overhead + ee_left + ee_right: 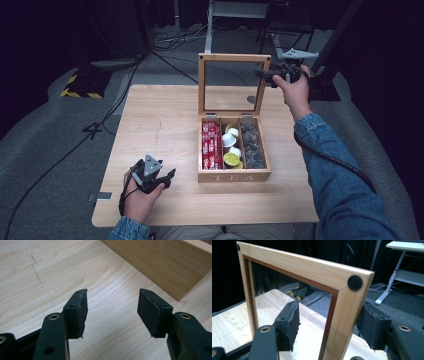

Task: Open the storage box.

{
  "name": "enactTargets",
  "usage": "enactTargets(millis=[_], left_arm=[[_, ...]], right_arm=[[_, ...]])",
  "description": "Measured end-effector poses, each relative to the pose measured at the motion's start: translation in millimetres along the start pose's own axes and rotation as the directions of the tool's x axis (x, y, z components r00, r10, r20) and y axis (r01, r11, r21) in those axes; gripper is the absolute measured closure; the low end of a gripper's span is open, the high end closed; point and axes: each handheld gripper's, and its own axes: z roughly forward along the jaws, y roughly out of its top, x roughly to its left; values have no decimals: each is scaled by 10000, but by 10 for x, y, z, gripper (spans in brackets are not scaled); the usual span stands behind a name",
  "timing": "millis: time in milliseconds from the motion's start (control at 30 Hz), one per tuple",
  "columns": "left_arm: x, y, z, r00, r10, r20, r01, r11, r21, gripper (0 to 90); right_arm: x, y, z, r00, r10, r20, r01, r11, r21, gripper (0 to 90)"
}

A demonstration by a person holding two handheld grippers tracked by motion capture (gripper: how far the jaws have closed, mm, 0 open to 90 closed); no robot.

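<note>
A wooden tea box marked TEA sits right of the table's centre with its glass-paned lid standing upright. Inside lie red sachets, white and yellow pods and dark packets. My right gripper is open, its jaws straddling the lid's right upper corner; the left pad stands clear of the frame. My left gripper rests open and empty on the table by the box's front left corner, with only bare wood between its jaws.
The light wooden table has free room to the left of the box. A small dark round mark shows through the lid's glass. Cables and a yellow-black striped base lie on the floor beyond the table.
</note>
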Motion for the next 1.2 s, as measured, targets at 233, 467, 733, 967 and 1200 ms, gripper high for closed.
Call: enactTargets(millis=[233, 467, 733, 967, 1200], left_arm=[[10, -13, 8, 10000, -34, 40, 34, 9999, 110, 415], [6, -13, 19, 10000, -28, 79, 27, 9999, 158, 413], [49, -14, 38, 9998, -176, 132, 173, 9996, 242, 404], [71, 7, 66, 9995, -216, 242, 208, 9993, 301, 395], [74, 48, 107, 9993, -240, 279, 233, 9994, 262, 394]], right_arm=[[-63, -55, 94, 9997, 221, 125, -223, 9996, 161, 362], [-101, -107, 161, 9987, 497, 150, -502, 9983, 310, 330], [-95, -110, 133, 9981, 487, 374, -503, 9978, 426, 301], [-77, -103, -2, 9972, 611, 421, -628, 9972, 401, 274], [10, -77, -189, 9983, 529, 245, -535, 9982, 253, 258]])
